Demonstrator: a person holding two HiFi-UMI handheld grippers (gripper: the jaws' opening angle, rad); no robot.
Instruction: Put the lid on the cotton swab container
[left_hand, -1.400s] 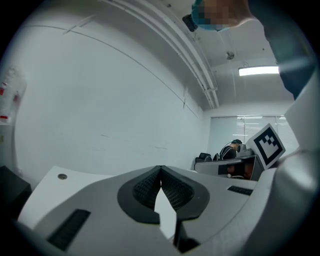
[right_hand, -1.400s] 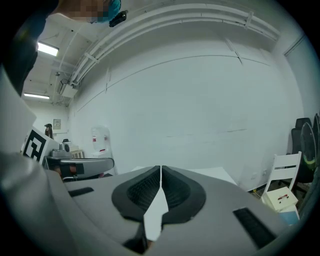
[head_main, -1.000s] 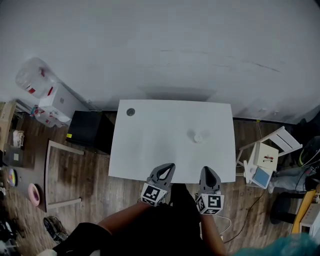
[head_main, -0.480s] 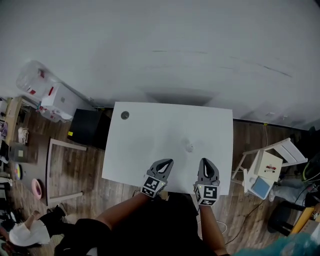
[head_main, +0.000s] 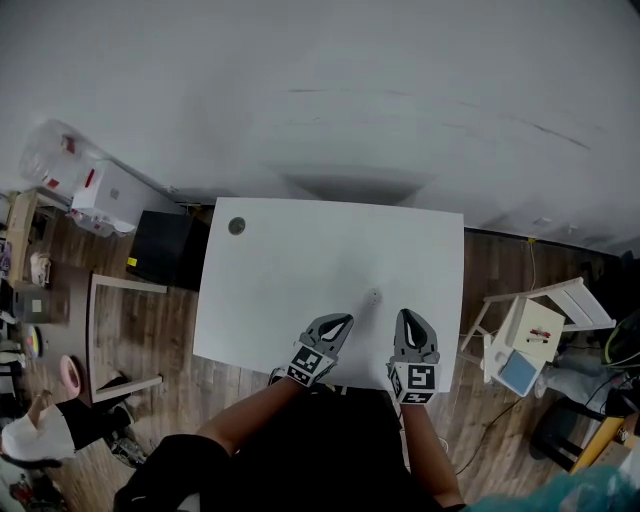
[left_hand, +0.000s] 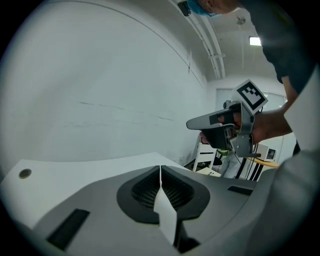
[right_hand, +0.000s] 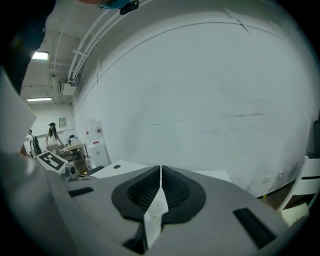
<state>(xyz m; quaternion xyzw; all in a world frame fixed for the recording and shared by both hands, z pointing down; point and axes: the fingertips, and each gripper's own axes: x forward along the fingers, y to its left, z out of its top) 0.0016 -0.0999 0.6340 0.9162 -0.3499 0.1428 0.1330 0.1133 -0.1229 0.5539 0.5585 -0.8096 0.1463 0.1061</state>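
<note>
Plainly saw left gripper and right gripper clenched, empty, over near edge of table. Spotted small container on table just ahead, between them; couldn't tell contents or lid.

A white table stands against a plain pale wall on a brown wooden floor. Just left of the table sits a black cabinet, and near it an open wooden frame. Right of the table stands a small white chair.
</note>
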